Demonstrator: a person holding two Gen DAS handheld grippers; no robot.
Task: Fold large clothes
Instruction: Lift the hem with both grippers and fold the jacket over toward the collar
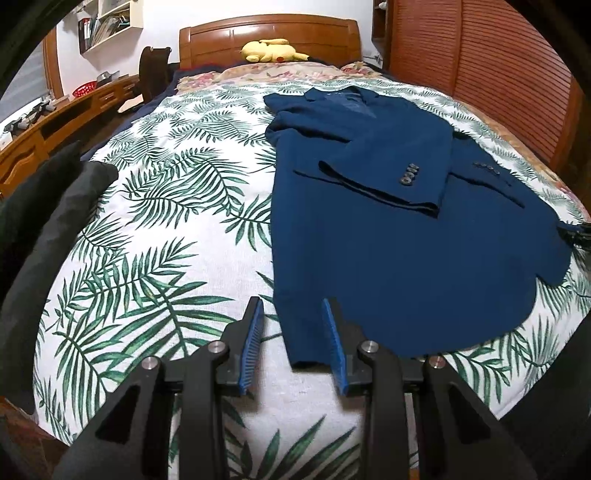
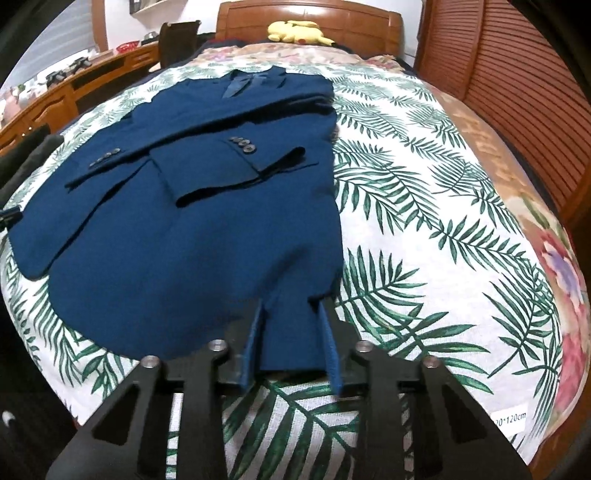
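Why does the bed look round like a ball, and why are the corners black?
Left wrist view: the fisheye lens bulges the bed and bends the headboard, with black corners past the lens circle. Right wrist view: same bulge, the jacket looks soft and slightly blurred near the right gripper; lighting is even, no glare.

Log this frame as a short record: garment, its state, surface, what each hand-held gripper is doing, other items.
garment: blue suit jacket
state: lying flat, both sleeves folded across the body
surface: leaf-print bedspread
left hand-held gripper: at the jacket's near hem corner, hem edge between the fingers, grip unclear
right hand-held gripper: at the other near hem corner, fabric between the fingers, grip unclear
other items: yellow plush toy by the wooden headboard
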